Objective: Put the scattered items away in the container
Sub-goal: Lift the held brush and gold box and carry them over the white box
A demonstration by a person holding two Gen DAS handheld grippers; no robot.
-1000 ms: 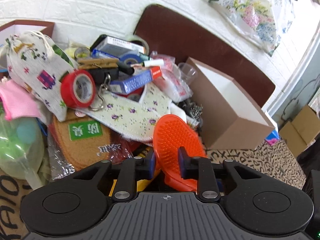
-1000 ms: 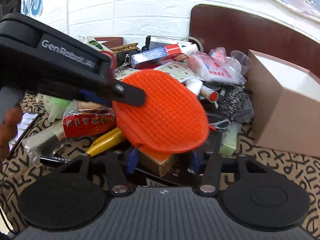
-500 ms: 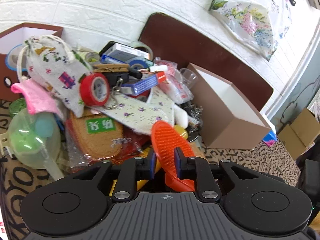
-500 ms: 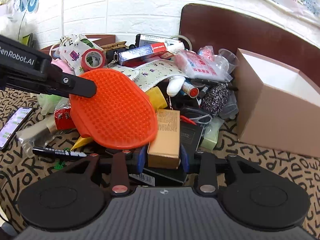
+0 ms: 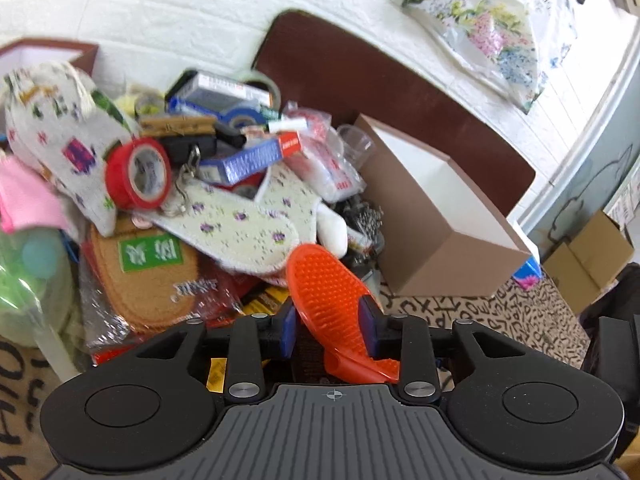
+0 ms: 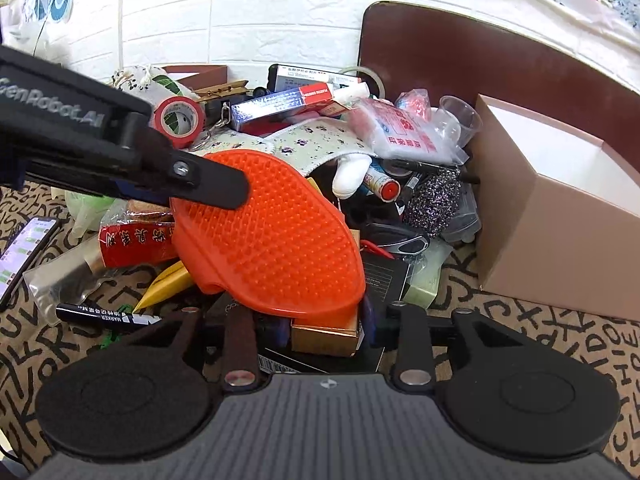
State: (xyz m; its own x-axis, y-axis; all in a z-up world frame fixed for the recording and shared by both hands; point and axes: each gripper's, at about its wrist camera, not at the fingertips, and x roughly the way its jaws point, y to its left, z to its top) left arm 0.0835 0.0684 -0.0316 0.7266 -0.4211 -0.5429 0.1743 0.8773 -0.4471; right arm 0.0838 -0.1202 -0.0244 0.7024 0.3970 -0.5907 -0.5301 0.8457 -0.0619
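Note:
My left gripper [image 5: 327, 320] is shut on an orange rubber brush [image 5: 328, 292] and holds it above the pile of scattered items. In the right wrist view the same brush [image 6: 272, 240] hangs from the left gripper's finger [image 6: 208, 180], over the pile's front. The open brown box [image 5: 436, 216] with a white inside stands to the right, also in the right wrist view [image 6: 560, 216]. My right gripper [image 6: 325, 332] sits low with its jaws either side of a small gold box [image 6: 324, 334]; the brush hides the fingertips.
The pile holds a red tape roll [image 5: 138, 172], floral insoles [image 5: 232, 228], a drawstring pouch [image 5: 56, 140], a blue-red box [image 6: 280, 104], a steel scourer [image 6: 434, 200] and a black marker [image 6: 100, 316]. A phone [image 6: 24, 248] lies far left. A brown chair back [image 6: 480, 64] stands behind.
The left gripper with the orange brush has shifted back to the right, toward the brown box. The right gripper has moved a little closer to the pile around the gold box.

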